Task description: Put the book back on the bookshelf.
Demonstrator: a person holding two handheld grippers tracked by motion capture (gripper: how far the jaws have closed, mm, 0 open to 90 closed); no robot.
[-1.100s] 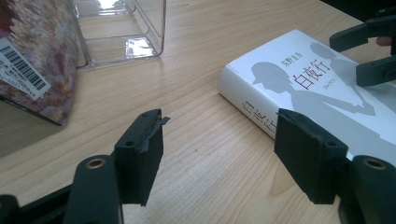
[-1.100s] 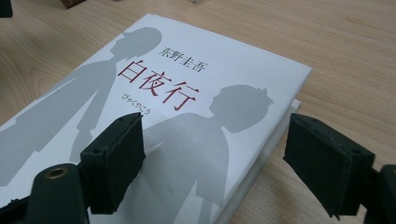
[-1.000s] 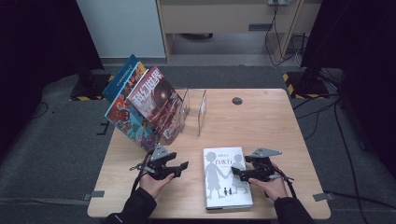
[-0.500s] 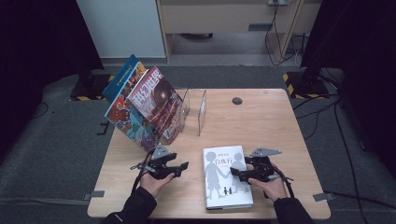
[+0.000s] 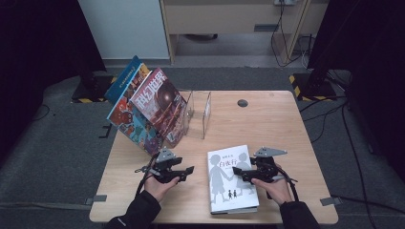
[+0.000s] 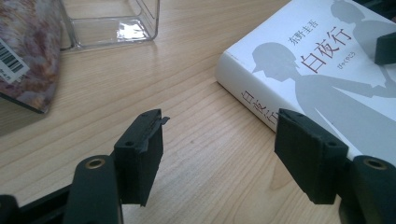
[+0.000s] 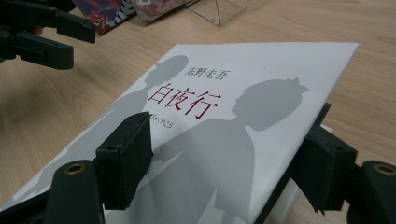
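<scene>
The wooden table [image 5: 286, 129] carries a clear acrylic stand [image 5: 198, 112] at its far left, and the white book [image 5: 231, 179] lies flat near the front edge, its long axis running from the person toward that stand, title end farthest from the person. The right gripper [image 5: 240, 175] is nearer, spread jaws straddling the book's right edge, one above the lifted cover. The left gripper [image 5: 187, 171] waits open just left of the spine.

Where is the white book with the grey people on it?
In the high view the white book lies flat on the near part of the wooden table, between the left gripper and the right gripper, whose open jaws straddle its right edge.
</scene>
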